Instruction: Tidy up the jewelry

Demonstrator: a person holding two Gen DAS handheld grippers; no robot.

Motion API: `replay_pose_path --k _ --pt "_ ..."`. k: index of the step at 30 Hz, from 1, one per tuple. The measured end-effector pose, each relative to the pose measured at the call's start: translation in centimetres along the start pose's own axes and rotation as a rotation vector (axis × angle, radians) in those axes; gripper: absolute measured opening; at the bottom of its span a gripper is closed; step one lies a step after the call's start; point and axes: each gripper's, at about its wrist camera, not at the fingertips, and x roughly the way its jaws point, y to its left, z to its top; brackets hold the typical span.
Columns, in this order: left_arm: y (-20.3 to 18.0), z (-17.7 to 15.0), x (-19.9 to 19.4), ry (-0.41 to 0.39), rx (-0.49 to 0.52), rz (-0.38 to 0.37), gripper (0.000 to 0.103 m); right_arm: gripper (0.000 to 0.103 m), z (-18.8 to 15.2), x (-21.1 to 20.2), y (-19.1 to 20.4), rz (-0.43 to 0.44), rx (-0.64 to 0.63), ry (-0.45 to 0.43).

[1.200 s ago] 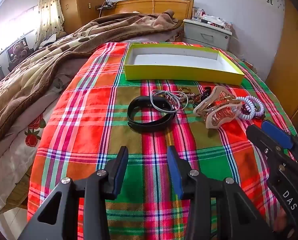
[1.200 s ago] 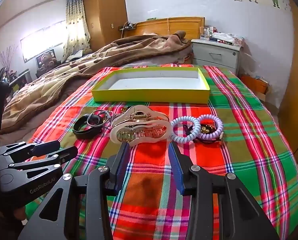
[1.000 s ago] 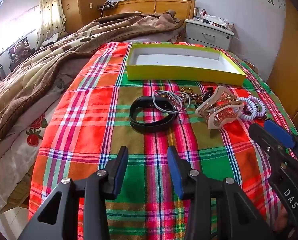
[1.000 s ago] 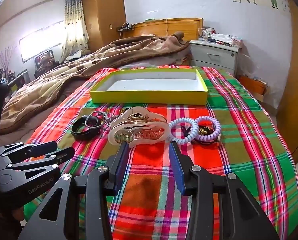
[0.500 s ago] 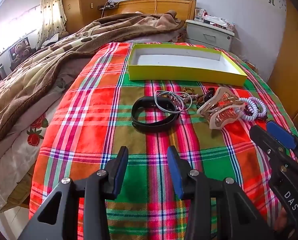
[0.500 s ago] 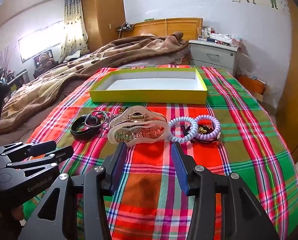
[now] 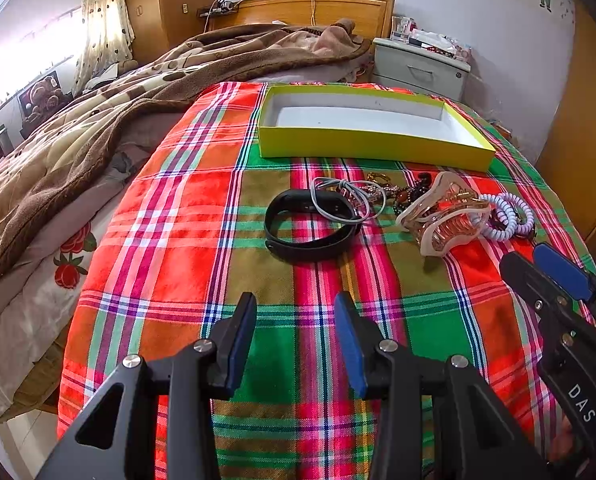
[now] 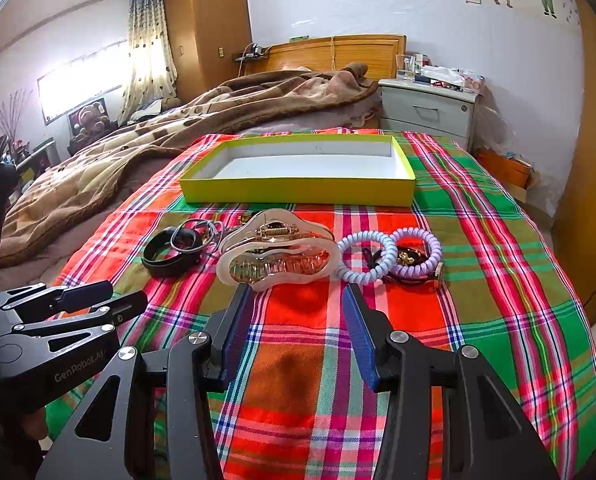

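Jewelry lies on a plaid cloth in front of an empty yellow box point(image 7: 369, 146) point(image 8: 298, 192). A black wristband point(image 7: 309, 226) point(image 8: 170, 250) lies left, with grey hair ties point(image 7: 347, 198) and bead bracelets point(image 7: 401, 190) beside it. A large pink hair claw point(image 7: 443, 216) point(image 8: 276, 250) sits in the middle. White and lilac spiral hair ties point(image 7: 505, 210) point(image 8: 389, 254) lie right. My left gripper point(image 7: 296, 312) is open and empty, short of the wristband. My right gripper point(image 8: 298, 300) is open and empty, its tips just short of the claw.
A brown blanket point(image 7: 98, 120) covers the bed's left half. A grey nightstand point(image 8: 427, 114) stands at the far right beside the wooden headboard point(image 8: 337, 54). The right gripper also shows in the left wrist view point(image 7: 557, 276), and the left gripper in the right wrist view point(image 8: 90, 300).
Both grippers have crept forward toward the jewelry. The right gripper's jaws have opened a little wider. Nothing on the cloth has moved.
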Motion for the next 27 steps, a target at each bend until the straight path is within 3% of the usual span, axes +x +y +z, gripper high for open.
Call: replay_pose_path --k 27 --pt "0.08 -0.06 0.06 0.004 0.001 -0.002 0.042 0.047 -0.07 -0.07 0.22 0.0 -0.006 0.001"
